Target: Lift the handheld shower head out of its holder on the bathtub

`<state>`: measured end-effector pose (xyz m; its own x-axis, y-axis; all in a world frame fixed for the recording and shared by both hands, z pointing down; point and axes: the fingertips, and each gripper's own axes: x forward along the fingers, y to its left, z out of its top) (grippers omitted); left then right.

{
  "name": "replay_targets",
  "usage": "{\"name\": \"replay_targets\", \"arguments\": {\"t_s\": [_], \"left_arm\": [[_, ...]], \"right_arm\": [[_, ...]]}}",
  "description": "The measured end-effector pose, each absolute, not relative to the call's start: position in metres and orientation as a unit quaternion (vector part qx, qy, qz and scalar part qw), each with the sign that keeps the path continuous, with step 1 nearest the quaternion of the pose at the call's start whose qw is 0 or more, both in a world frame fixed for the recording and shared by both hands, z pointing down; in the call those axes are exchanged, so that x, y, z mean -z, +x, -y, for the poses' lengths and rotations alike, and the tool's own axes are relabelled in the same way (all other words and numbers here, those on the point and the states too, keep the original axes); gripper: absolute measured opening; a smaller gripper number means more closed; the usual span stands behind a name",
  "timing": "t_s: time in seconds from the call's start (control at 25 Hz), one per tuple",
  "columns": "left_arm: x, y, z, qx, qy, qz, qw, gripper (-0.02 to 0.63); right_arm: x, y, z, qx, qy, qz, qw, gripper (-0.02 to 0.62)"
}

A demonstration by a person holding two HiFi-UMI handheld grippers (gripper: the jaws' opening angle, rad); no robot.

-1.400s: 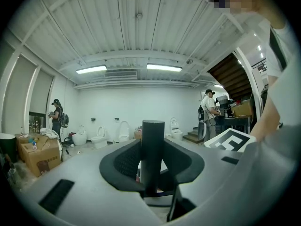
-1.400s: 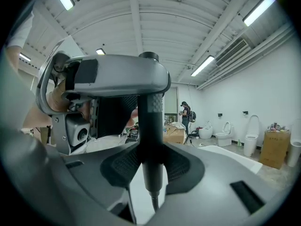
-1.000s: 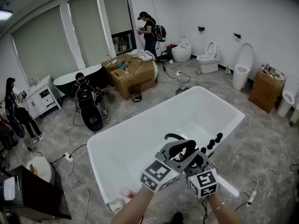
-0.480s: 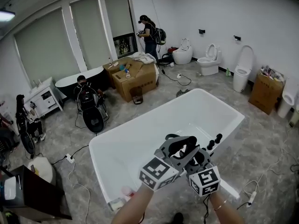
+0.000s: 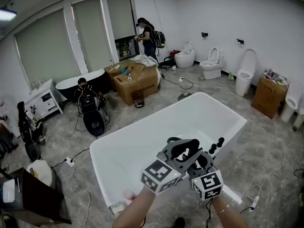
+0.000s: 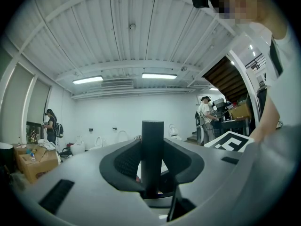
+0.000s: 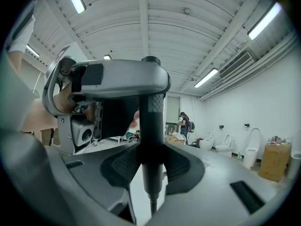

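Observation:
The black handheld shower head (image 5: 183,144) is held over the near rim of the white bathtub (image 5: 142,141), gripped by both grippers side by side. My left gripper (image 5: 176,152) is shut on its black cylindrical handle (image 6: 152,149), which stands upright between the jaws. My right gripper (image 5: 201,159) is shut on the same handle (image 7: 151,135) lower down, and a thin hose end (image 7: 151,205) hangs below it. In the right gripper view the left gripper (image 7: 108,79) sits just above. The holder is hidden behind the grippers.
Black tap knobs (image 5: 216,144) stand on the tub rim right of the grippers. Cardboard boxes (image 5: 137,77), several toilets (image 5: 211,63) and a dark tub (image 5: 78,80) lie beyond. People stand or sit at the back and left. Cables cross the floor (image 5: 266,141).
Both grippers have lifted the shower head slightly, still shut on it. The person at the far window has shifted a little to the left.

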<state>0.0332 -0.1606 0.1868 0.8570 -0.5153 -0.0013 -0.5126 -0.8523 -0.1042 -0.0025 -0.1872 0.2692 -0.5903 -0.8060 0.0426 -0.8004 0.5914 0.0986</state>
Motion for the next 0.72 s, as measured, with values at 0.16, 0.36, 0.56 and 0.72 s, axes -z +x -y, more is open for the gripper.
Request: {"name": "replay_targets", "arguments": {"t_s": [0.16, 0.36, 0.56, 0.72], "left_arm": [[-0.187, 0.0346, 0.1568, 0.013, -0.963, -0.265, 0.051, 0.156], [-0.1905, 0.0347, 0.1596, 0.019, -0.962, -0.267, 0.053, 0.156], [-0.1895, 0.0323, 0.1602, 0.013, -0.962, -0.268, 0.055, 0.156], [-0.1914, 0.0266, 0.1583, 0.021, -0.962, -0.268, 0.051, 0.156]], "right_arm": [[-0.2689, -0.001, 0.184, 0.035, 0.454, 0.889, 0.04, 0.138], [-0.2704, 0.0002, 0.1861, 0.036, 0.452, 0.89, 0.04, 0.138], [-0.2718, -0.0027, 0.1866, 0.037, 0.453, 0.89, 0.042, 0.138], [-0.2709, -0.0077, 0.1857, 0.04, 0.452, 0.89, 0.044, 0.138]]}}
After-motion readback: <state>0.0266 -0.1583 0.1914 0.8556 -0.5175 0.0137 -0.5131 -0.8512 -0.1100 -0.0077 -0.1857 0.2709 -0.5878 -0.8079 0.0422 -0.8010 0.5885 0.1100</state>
